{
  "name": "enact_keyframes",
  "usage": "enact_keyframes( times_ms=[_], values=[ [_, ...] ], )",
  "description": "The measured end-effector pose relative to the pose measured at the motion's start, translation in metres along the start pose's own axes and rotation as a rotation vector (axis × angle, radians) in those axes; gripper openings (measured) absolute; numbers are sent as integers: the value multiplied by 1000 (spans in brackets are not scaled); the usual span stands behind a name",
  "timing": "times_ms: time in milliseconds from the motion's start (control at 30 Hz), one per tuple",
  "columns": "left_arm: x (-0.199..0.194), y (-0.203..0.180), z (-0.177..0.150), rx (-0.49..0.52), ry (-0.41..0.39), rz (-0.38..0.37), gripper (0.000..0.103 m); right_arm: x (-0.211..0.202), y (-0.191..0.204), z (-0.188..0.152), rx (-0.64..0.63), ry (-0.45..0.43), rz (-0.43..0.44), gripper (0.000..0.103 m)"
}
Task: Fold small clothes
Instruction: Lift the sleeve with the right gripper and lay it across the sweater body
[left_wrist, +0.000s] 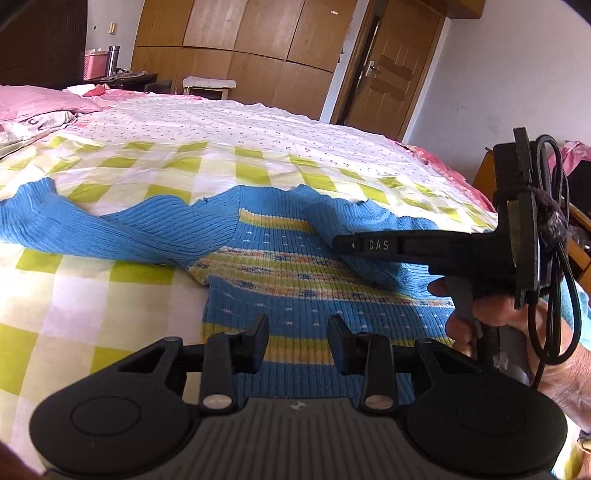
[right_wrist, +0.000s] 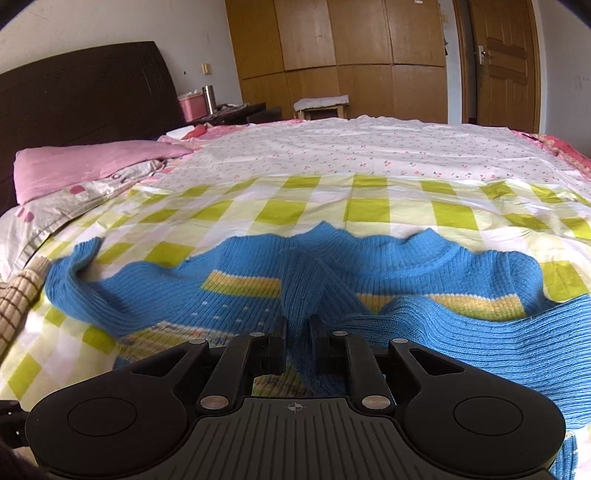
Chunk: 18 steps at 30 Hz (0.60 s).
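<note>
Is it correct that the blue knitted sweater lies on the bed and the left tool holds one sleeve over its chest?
Not the left tool: its jaws stand open and empty. The right tool has the sleeve between its jaws over the sweater on the bed, as the right wrist view shows.

Blue sweater (right_wrist: 369, 266), lower middle of the right wrist frame: ribbed knit, soft and matt, with woven bands of yellow. Under it the checked sheet (right_wrist: 369, 206), thin creased cloth, no shine. Both grippers, left (left_wrist: 298, 332) and right (right_wrist: 298, 332), at bottom: matt black plastic with bright metal pins. Top centre, the wardrobe (right_wrist: 332, 55): smooth varnished wood. Upper left, a steel flask (right_wrist: 209, 99), glossy.
</note>
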<state>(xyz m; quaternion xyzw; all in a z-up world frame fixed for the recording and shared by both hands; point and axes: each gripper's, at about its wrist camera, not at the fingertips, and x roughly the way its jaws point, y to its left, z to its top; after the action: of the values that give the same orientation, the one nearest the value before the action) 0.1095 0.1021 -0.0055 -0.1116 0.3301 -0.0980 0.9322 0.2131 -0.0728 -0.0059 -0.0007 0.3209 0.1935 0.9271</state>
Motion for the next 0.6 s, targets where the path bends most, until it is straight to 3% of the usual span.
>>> enact_keyframes(
  times_ms=[300, 400, 600],
  values=[
    [-1, 16, 3, -47, -14, 15, 41, -14, 10, -2, -42, -35, 99, 25],
    [-2, 19, 4, -52, -21, 18, 41, -22, 11, -4, -124, -58, 54, 38],
    [-3, 24, 4, -69, -26, 18, 41, -28, 3, -8, -229, -42, 7, 40]
  ],
)
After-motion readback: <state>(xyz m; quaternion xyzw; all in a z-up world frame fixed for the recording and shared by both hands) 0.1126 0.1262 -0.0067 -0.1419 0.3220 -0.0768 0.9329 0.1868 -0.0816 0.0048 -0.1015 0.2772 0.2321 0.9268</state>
